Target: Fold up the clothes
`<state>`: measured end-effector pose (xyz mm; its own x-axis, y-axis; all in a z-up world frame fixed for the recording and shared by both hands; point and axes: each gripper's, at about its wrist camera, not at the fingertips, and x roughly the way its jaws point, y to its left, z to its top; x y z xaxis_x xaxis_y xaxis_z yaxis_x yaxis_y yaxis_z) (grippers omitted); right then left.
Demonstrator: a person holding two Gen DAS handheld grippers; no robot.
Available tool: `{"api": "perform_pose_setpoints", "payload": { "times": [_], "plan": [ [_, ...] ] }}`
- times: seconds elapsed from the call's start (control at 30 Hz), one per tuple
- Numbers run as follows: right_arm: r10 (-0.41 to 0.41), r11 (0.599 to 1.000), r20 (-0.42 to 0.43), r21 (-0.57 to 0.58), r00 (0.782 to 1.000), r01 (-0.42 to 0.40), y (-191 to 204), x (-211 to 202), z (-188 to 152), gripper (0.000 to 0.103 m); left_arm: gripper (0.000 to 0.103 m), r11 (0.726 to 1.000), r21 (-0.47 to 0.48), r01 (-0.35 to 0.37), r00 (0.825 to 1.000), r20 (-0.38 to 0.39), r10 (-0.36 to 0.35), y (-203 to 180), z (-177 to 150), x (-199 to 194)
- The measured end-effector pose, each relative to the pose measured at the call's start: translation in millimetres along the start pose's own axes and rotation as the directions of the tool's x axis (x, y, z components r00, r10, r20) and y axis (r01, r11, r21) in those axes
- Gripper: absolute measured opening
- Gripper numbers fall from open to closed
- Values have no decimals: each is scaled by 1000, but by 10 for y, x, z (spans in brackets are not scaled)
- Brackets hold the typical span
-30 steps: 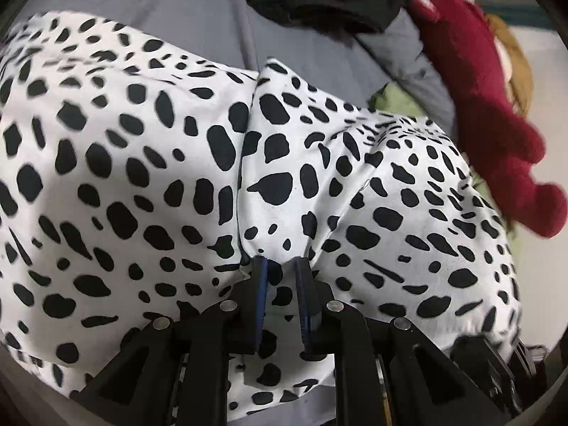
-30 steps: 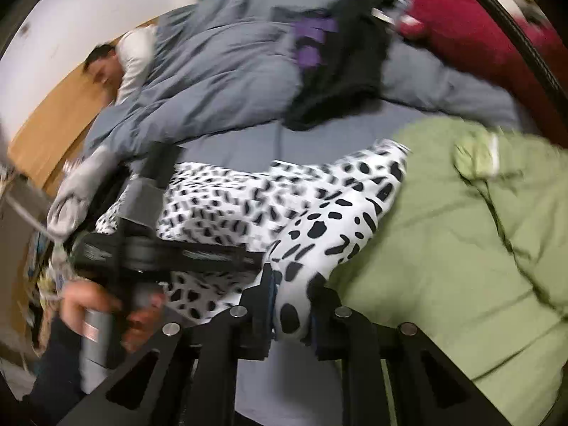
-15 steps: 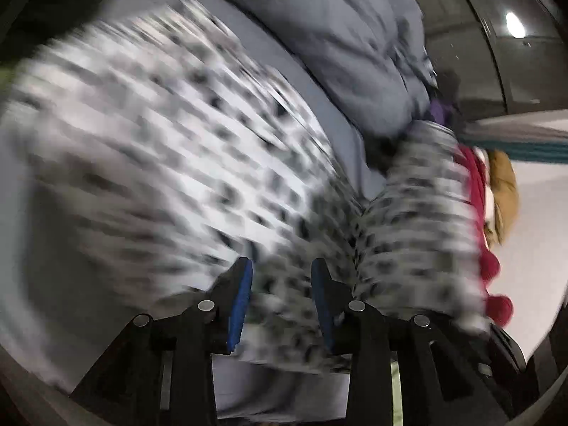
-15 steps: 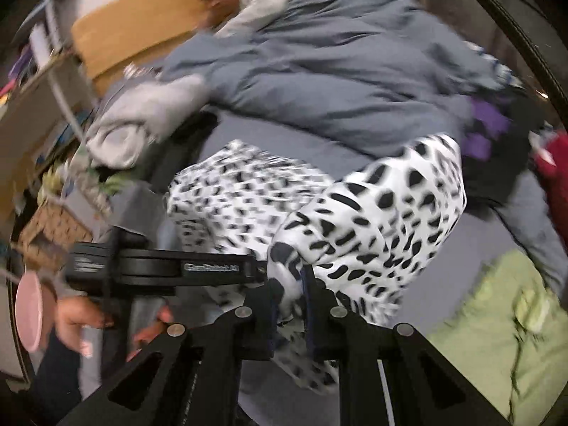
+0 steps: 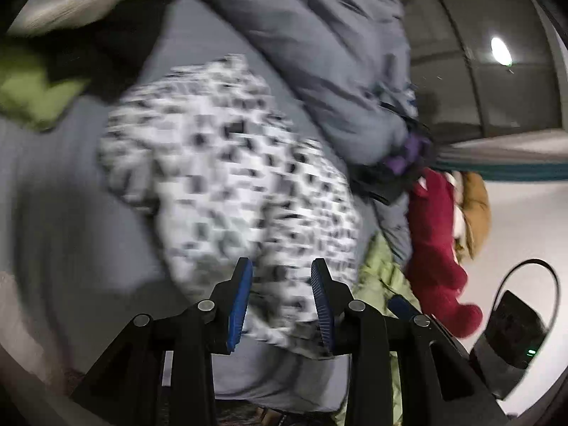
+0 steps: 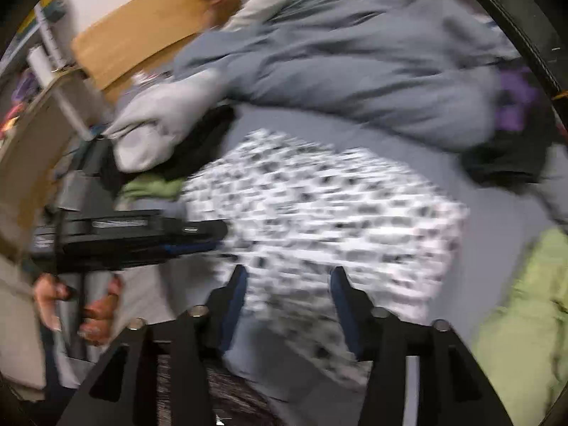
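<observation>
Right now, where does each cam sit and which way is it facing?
Left wrist: rides the left hand-held gripper, open, facing the spotted garment on the grey bed, red plush toy at right.
Right wrist: rides the right hand-held gripper, open, facing that garment; the left hand shows holding its device.
Shared: the garment, the grey duvet.

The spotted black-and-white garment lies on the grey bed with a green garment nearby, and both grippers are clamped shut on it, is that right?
Not quite. Both grippers are open, not clamped. In the left wrist view the left gripper has its blue pads apart above the spotted garment, and the right wrist view shows the right gripper spread wide too. The garment does lie on the grey bed, with the green garment nearby.
</observation>
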<state>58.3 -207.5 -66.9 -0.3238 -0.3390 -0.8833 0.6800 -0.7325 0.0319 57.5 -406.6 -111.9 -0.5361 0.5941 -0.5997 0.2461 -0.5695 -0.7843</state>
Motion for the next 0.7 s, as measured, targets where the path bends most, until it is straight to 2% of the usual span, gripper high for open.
{"api": "perform_pose_setpoints", "payload": {
  "times": [0.03,0.1,0.17,0.3,0.37,0.43,0.53,0.63,0.7],
  "plan": [
    [-43,999,13,10,999,43,-70,-74,-38,58,35,1000,21,8,1000,-6,-8,-86,-8,25],
    [-72,997,-19,39,997,73,-176,-23,-102,58,35,997,59,-48,998,-32,50,-183,-43,133],
    [-52,997,-46,60,998,55,-211,54,-166,50,35,989,98,-108,992,-55,113,-277,-78,244],
    [-24,997,-65,70,998,29,-188,118,-226,50,35,961,154,-228,964,-103,245,-366,-150,474],
    [-21,998,-66,65,998,25,-156,119,-223,50,34,959,144,-245,957,-123,263,-249,-189,516],
    [-19,998,-67,65,998,23,-154,114,-212,50,29,960,127,-250,955,-133,266,-135,-219,529],
    [-22,997,-73,66,997,26,-166,101,-168,50,18,945,144,-294,941,-129,313,-160,-234,496],
    [-22,997,-81,67,996,28,-167,133,-161,50,17,927,162,-340,925,-122,360,-192,-248,460],
    [-18,997,-84,70,996,24,-175,150,-169,51,18,911,198,-362,919,-88,384,-346,-251,401]
  ]
}}
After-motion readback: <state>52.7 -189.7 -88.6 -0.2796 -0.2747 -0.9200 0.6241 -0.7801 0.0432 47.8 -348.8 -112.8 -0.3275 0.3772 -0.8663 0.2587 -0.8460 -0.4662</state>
